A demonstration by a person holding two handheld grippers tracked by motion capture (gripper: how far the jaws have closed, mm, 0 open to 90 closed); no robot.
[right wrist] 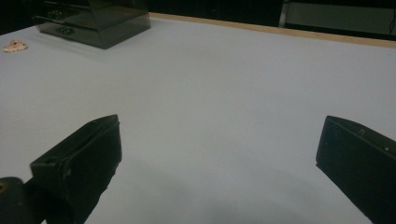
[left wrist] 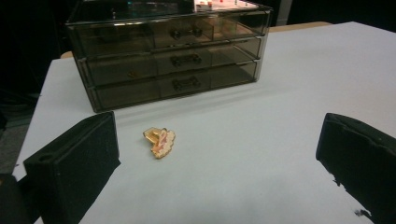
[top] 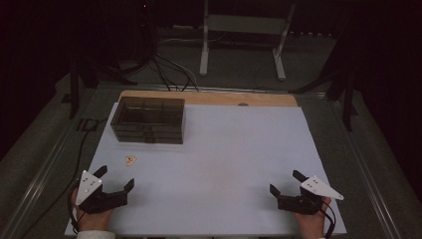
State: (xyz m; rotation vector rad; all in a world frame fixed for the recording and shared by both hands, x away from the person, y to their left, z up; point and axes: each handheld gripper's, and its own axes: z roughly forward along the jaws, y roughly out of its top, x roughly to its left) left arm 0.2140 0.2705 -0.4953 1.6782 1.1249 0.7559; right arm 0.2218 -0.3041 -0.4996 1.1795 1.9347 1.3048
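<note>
A smoky see-through drawer box [top: 149, 119] with three rows of drawers stands at the far left of the white table [top: 239, 149]. A small gold and pink trinket [top: 130, 160] lies flat on the table in front of the box. In the left gripper view the trinket [left wrist: 160, 141] is a short way ahead of the jaws, nearer the left one, with the drawer box [left wrist: 168, 51] behind it. My left gripper [top: 116, 177] rests open at the near left edge, nothing between its jaws. My right gripper [top: 286, 181] rests open at the near right, over bare table [right wrist: 224, 93].
A wooden strip [top: 234, 98] runs along the table's far edge. Beyond it are cables [top: 169, 69] on the floor and a white metal stand [top: 244, 30]. The drawer box [right wrist: 93, 21] and the trinket [right wrist: 15, 45] sit far off to the left in the right gripper view.
</note>
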